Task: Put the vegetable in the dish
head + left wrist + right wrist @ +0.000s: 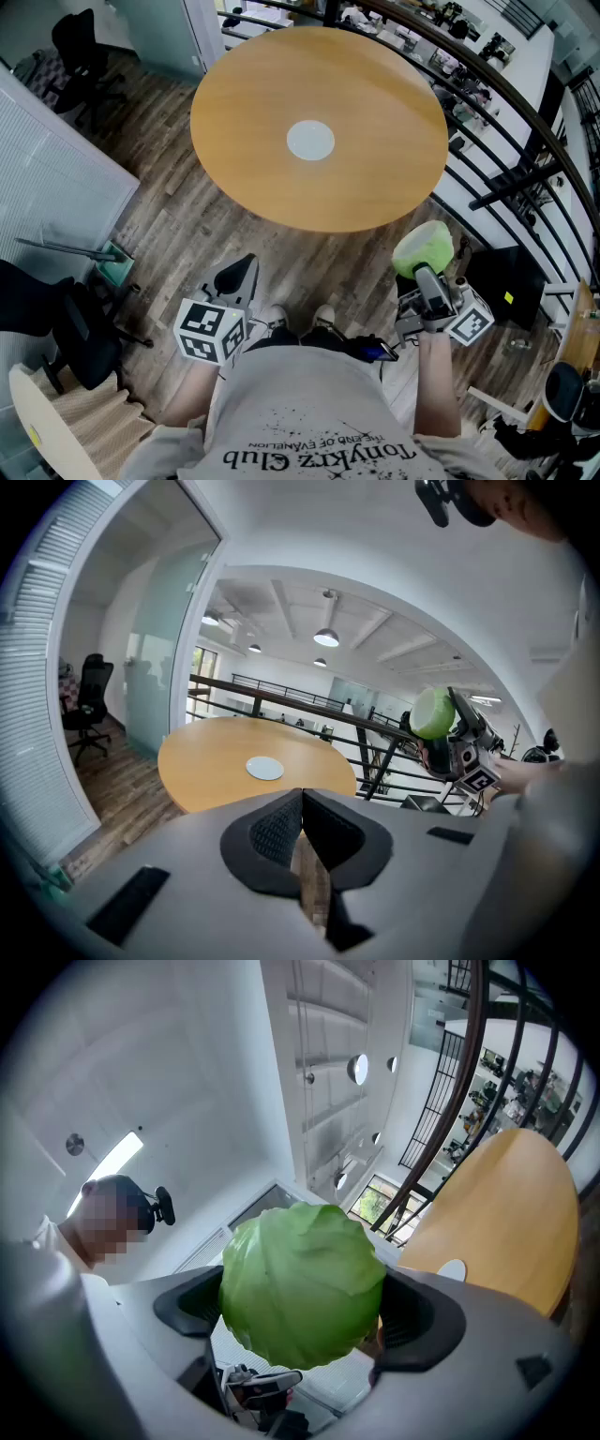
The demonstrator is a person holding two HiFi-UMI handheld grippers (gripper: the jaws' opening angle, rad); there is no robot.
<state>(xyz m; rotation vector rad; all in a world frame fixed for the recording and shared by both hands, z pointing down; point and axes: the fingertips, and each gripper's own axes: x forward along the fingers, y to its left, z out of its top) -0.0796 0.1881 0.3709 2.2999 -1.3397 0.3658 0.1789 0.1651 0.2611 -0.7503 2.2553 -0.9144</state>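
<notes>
Since it's the star here, vegetable: round pale-green head, looks like a cabbage; lower right of the head view, up in the air, off the bench's near edge and well apart from the dish

Right hand-held gripper: jaws spread wide and pinching the vegetable from both sides; in the right gripper view the green head fills the gap between the dark pads and bulges out past them; its marker cube sits just beside the person's hand

Left hand-held gripper: lower left of the head view, low by the person's hip; jaws pressed together tip to tip in the left gripper view, nothing between them, just a sliver of wood floor showing through lower down

Dish: small, white, round; dead centre of the bench top, upper middle of the head view; nothing in it

Bench: big round wooden top, light orange-brown; only the dish on it

Floor: grey-brown wood planks all around the bench

Railing: dark bars curving down the right side of the head view, just behind the bench

Office chair: black, upper left corner of the head view, well apart from everything else

Person: grey printed shirt at the bottom edge; stands near the bench
</notes>
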